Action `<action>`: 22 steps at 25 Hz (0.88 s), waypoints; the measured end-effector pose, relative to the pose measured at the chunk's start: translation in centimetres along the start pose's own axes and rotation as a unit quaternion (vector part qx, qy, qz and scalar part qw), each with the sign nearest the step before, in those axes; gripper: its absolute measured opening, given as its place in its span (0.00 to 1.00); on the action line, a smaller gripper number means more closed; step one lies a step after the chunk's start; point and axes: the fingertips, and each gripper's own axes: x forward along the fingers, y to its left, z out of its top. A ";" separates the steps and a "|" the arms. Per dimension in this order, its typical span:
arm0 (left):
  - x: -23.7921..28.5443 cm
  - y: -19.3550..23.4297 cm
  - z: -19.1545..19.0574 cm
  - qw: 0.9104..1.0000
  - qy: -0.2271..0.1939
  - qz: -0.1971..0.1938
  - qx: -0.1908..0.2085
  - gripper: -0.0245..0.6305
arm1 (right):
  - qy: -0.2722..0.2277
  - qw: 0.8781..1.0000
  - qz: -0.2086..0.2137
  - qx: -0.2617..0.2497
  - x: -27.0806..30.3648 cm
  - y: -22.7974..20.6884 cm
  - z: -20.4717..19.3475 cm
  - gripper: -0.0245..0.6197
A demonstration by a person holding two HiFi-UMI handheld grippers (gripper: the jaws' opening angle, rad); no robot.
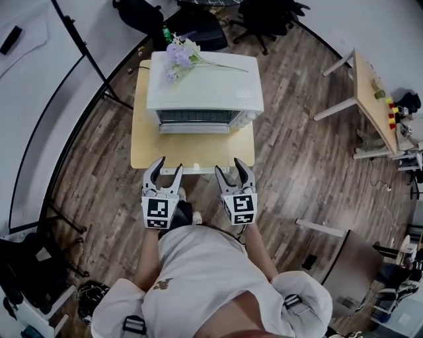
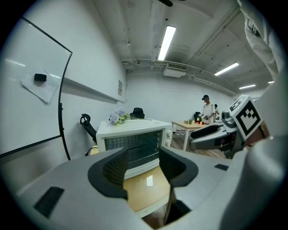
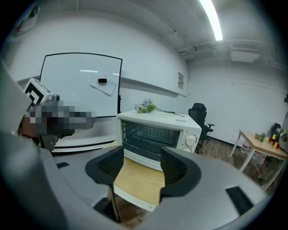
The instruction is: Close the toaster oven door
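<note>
A white toaster oven (image 1: 205, 89) (image 2: 130, 141) (image 3: 157, 134) stands at the far side of a small wooden table (image 1: 149, 148) (image 3: 137, 179). Purple flowers (image 1: 182, 56) lie on its top. Its front faces me, and the wire rack inside shows in both gripper views. A white strip runs along its lower front edge; I cannot tell how far the door is down. My left gripper (image 1: 168, 165) (image 2: 143, 164) and right gripper (image 1: 230, 166) (image 3: 139, 168) hover side by side at the table's near edge, short of the oven. Both are open with nothing between their pads.
A whiteboard on a black stand (image 1: 39, 86) stands to the left of the table. Office chairs (image 1: 264, 16) sit behind the oven. A second wooden table (image 1: 373, 99) with small items is at the right. A person (image 2: 207, 108) stands far back.
</note>
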 end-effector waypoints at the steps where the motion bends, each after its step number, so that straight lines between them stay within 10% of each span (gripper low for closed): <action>1: 0.4 0.3 -0.6 1.000 0.007 -0.003 -0.001 0.36 | 0.009 1.000 -0.002 0.001 0.5 -0.1 -0.6 0.44; 22: 5.0 3.4 -13.4 0.988 0.135 -0.057 -0.054 0.45 | 0.177 0.984 -0.026 0.023 5.7 -0.5 -14.3 0.47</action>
